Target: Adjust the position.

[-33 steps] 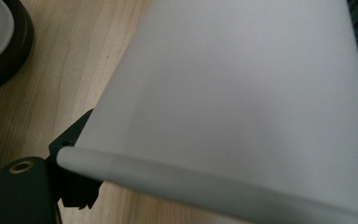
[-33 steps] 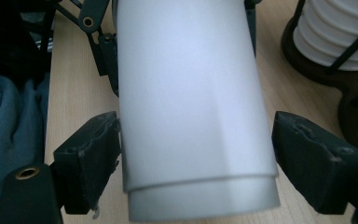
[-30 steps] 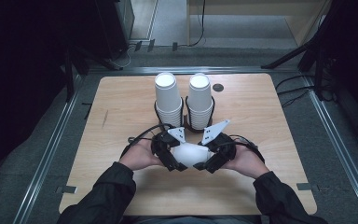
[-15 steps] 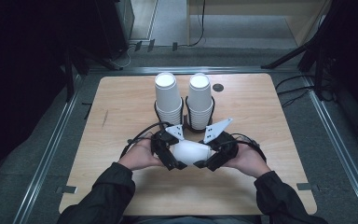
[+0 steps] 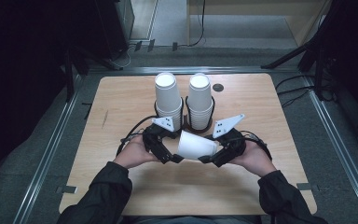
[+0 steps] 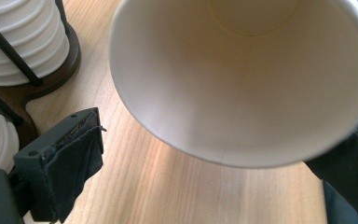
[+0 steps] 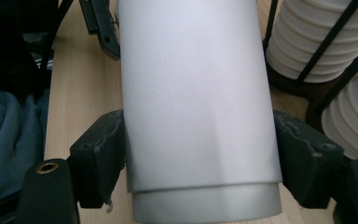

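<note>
A white paper cup (image 5: 196,145) lies on its side above the wooden table (image 5: 116,107), between my two grippers. My right gripper (image 5: 210,157) is shut on it: in the right gripper view both black jaws press the sides of the cup (image 7: 198,102) near its base. The cup's open mouth (image 6: 242,84) faces my left gripper (image 5: 170,156), which stands open. In the left gripper view the left fingertip (image 6: 65,172) sits apart from the rim.
Two tall stacks of white cups (image 5: 168,100) (image 5: 200,100) stand in a dark wire holder (image 5: 186,125) just behind the grippers, mid-table. A small black disc (image 5: 218,87) lies at the back. Dark floor and metal rails surround the table.
Both hands and the held cup have shifted only slightly. The right gripper's hold on the cup is unchanged.
</note>
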`<act>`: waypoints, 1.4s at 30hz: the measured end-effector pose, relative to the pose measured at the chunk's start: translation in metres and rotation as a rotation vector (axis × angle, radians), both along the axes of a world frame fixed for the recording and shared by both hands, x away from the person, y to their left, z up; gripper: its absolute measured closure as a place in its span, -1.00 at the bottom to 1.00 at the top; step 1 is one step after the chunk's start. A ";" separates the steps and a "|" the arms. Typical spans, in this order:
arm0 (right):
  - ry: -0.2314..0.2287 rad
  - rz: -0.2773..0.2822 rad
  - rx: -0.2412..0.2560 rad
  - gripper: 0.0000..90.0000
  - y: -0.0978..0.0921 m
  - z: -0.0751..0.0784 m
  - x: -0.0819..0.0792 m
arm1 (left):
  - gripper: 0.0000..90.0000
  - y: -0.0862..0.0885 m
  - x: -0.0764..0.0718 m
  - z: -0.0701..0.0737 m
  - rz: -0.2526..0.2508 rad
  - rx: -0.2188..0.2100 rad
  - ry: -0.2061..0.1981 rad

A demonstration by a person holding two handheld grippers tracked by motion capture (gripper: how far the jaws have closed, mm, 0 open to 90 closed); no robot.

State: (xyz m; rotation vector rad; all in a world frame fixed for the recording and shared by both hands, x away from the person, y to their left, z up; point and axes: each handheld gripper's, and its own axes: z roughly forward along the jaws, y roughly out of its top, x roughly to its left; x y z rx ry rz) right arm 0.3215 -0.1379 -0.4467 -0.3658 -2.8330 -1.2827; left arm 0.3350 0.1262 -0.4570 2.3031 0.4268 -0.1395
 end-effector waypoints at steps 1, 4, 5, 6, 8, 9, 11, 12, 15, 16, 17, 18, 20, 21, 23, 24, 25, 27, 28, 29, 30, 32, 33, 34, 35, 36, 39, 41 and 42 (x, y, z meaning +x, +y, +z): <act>0.002 -0.002 0.006 -0.47 -0.001 0.001 0.000 | -0.99 0.001 0.000 0.001 0.000 -0.006 -0.003; 0.000 -0.011 0.020 -0.47 -0.004 0.002 0.001 | -0.99 0.004 0.000 0.002 0.004 -0.031 -0.001; -0.003 -0.017 0.026 -0.47 -0.005 0.003 0.001 | -0.99 0.005 0.001 0.002 0.009 -0.049 0.007; -0.002 -0.019 0.036 -0.47 -0.007 0.004 0.001 | -0.99 0.006 0.001 0.003 0.014 -0.057 0.007; -0.004 -0.024 0.053 -0.47 -0.009 0.005 0.001 | -0.99 0.009 0.001 0.004 0.021 -0.083 0.012; -0.002 -0.027 0.060 -0.47 -0.010 0.006 0.001 | -0.99 0.010 0.001 0.005 0.029 -0.105 0.017; -0.012 -0.030 0.080 -0.47 -0.012 0.007 0.001 | -0.99 0.012 0.001 0.006 0.036 -0.126 0.023; -0.013 -0.028 0.086 -0.47 -0.012 0.008 0.001 | -0.99 0.012 0.001 0.007 0.039 -0.138 0.027; -0.026 -0.033 0.115 -0.47 -0.014 0.010 0.001 | -0.99 0.012 0.001 0.008 0.042 -0.162 0.032; -0.031 -0.033 0.122 -0.47 -0.014 0.010 0.000 | -0.99 0.011 0.001 0.007 0.040 -0.168 0.033; -0.034 -0.031 0.136 -0.47 -0.014 0.011 0.001 | -0.99 0.009 0.000 0.007 0.039 -0.166 0.031; -0.034 -0.031 0.145 -0.47 -0.014 0.012 0.000 | -0.99 0.008 0.000 0.007 0.035 -0.167 0.029; -0.042 -0.028 0.156 -0.47 -0.014 0.012 0.000 | -0.99 0.005 -0.002 0.007 0.028 -0.170 0.029; -0.042 -0.028 0.158 -0.47 -0.014 0.012 -0.001 | -0.99 0.003 -0.003 0.007 0.022 -0.168 0.029; -0.046 -0.024 0.175 -0.47 -0.014 0.012 -0.001 | -0.99 -0.001 -0.004 0.007 0.015 -0.170 0.027; -0.044 -0.024 0.180 -0.47 -0.014 0.013 -0.001 | -0.99 -0.002 -0.004 0.007 0.010 -0.173 0.029; -0.045 -0.023 0.187 -0.47 -0.013 0.013 -0.002 | -0.99 -0.004 -0.005 0.007 0.008 -0.182 0.031; -0.044 -0.011 0.192 -0.47 -0.011 0.012 -0.002 | -0.99 -0.005 -0.005 0.008 0.003 -0.190 0.034; -0.037 -0.008 0.188 -0.47 -0.010 0.012 -0.003 | -0.99 -0.005 -0.005 0.009 0.003 -0.198 0.037; -0.035 0.000 0.183 -0.47 -0.008 0.011 -0.003 | -0.99 -0.005 -0.005 0.009 0.004 -0.202 0.038; -0.038 0.009 0.178 -0.47 -0.007 0.010 -0.003 | -0.99 -0.005 -0.006 0.009 0.004 -0.206 0.041; -0.035 0.026 0.166 -0.47 -0.004 0.008 -0.005 | -0.99 -0.006 -0.006 0.009 0.005 -0.209 0.042; -0.035 0.032 0.160 -0.47 -0.003 0.008 -0.005 | -0.99 -0.006 -0.006 0.009 0.002 -0.218 0.048; -0.031 0.036 0.155 -0.47 -0.002 0.007 -0.006 | -0.99 -0.006 -0.006 0.009 0.002 -0.223 0.052; -0.028 0.040 0.155 -0.47 -0.001 0.007 -0.006 | -0.99 -0.006 -0.006 0.010 0.002 -0.231 0.055; -0.029 0.041 0.156 -0.47 0.000 0.007 -0.007 | -0.94 -0.005 -0.006 0.010 -0.005 -0.236 0.059; -0.032 0.045 0.160 -0.47 0.000 0.007 -0.007 | -0.81 -0.003 -0.006 0.012 -0.024 -0.257 0.045; -0.030 0.051 0.163 -0.46 -0.001 0.007 -0.006 | -0.77 -0.003 -0.005 0.012 -0.024 -0.254 0.067; -0.028 0.051 0.163 -0.46 -0.001 0.007 -0.006 | -0.74 -0.003 -0.005 0.012 -0.023 -0.250 0.074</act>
